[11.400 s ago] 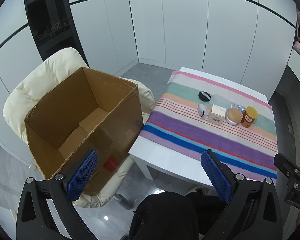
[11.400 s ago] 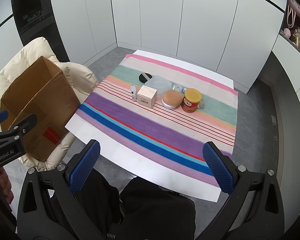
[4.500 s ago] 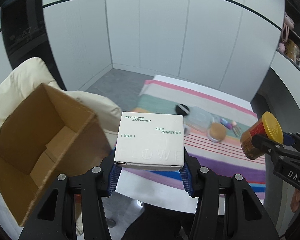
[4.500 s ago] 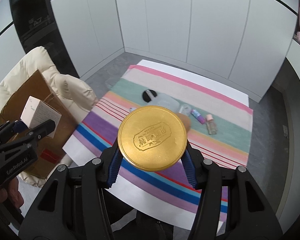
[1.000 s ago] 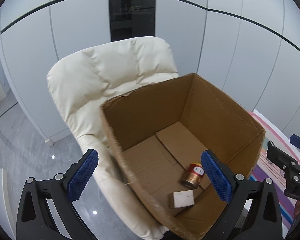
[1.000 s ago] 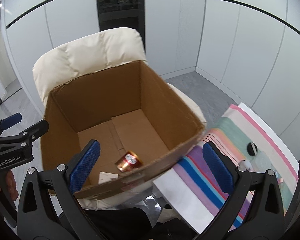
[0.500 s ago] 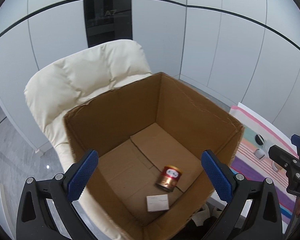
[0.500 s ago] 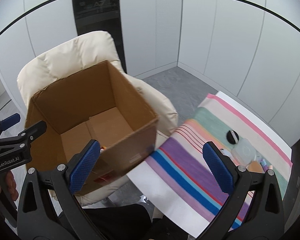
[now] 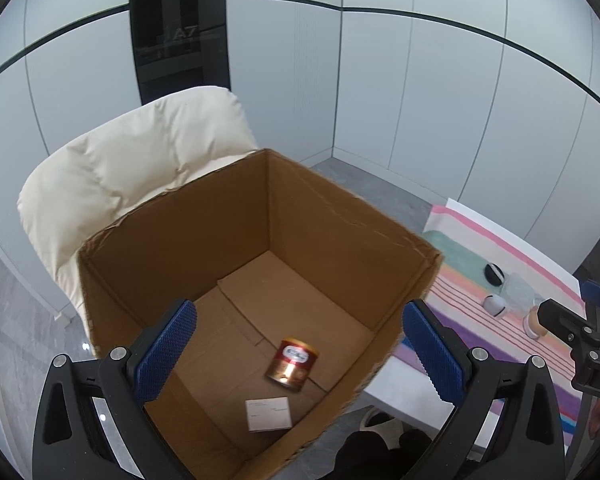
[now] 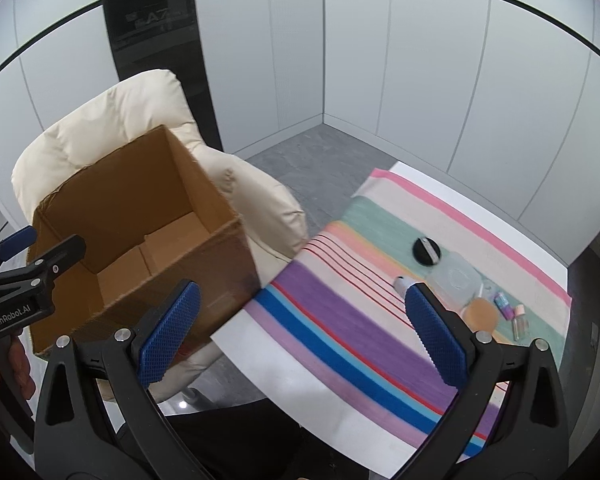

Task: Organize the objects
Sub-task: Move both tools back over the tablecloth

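Note:
An open cardboard box [image 9: 328, 216] [image 10: 112, 196] stands on a cream chair. Inside it lie a red-and-gold can [image 9: 293, 364] on its side and a small white carton [image 9: 269, 413]. My left gripper [image 9: 300, 352] is open and empty above the box. My right gripper [image 10: 300, 332] is open and empty over the near edge of the striped table [image 10: 340, 332]. On the table lie a black round compact [image 10: 427, 251], a clear lidded case [image 10: 457, 279], a tan puff [image 10: 480, 313], a small white device [image 10: 401, 282] and small bottles [image 10: 504, 305].
The cream padded chair [image 9: 140, 168] [image 10: 112, 128] holds the box. A dark tall panel [image 10: 156, 24] stands behind it against white wall panels. Grey floor [image 10: 312, 152] lies between chair and table. The right gripper's body shows at the right edge of the left wrist view [image 9: 580, 340].
Both grippers have swung right: the box has slid left in the right wrist view and more of the striped table shows. The can and carton stay in the box.

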Tool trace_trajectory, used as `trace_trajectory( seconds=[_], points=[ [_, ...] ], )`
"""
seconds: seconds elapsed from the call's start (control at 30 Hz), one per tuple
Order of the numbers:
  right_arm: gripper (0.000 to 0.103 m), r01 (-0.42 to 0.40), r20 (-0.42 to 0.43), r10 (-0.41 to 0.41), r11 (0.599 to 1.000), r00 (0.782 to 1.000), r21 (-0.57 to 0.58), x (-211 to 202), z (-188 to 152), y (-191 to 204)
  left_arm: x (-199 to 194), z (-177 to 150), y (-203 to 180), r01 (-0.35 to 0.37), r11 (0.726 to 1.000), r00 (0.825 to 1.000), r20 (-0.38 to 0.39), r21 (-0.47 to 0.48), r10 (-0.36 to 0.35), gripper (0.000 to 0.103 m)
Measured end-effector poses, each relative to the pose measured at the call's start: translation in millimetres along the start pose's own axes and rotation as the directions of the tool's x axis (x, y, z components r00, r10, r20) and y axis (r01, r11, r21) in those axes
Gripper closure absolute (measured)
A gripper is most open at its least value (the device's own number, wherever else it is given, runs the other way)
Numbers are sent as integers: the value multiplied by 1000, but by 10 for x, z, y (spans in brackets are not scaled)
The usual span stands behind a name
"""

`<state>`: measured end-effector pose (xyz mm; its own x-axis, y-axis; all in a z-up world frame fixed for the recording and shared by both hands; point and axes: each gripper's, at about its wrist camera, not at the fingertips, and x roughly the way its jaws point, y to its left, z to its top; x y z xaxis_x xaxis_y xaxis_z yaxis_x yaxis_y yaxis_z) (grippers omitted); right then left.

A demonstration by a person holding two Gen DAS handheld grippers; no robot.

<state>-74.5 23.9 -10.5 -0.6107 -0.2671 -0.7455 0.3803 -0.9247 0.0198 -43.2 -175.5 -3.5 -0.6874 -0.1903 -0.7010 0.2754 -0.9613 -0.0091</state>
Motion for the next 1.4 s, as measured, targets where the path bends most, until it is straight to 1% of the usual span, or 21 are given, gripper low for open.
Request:
trace_trajectory(
  seconds=[0.2,0.73,1.2,1.4],
  points=[
    [0,25,-9,-25,999,1000,39,-33,-54,-264,22,26,-203,25,999,1000,0,23,-25,0],
    [0,81,-25,-78,991,997,110,-157,-236,-818,87,68,-785,93,992,996,-8,84,-93,0],
    [0,136,-44,-130,976,991,170,-317,-449,-1312,131,32,-1422,156,975,988,-39,159,-151,0],
    [0,167,-56,-159,964,986,206,-409,-576,-1587,137,-16,-1722,187,962,982,-55,198,-179,0]
  ],
)
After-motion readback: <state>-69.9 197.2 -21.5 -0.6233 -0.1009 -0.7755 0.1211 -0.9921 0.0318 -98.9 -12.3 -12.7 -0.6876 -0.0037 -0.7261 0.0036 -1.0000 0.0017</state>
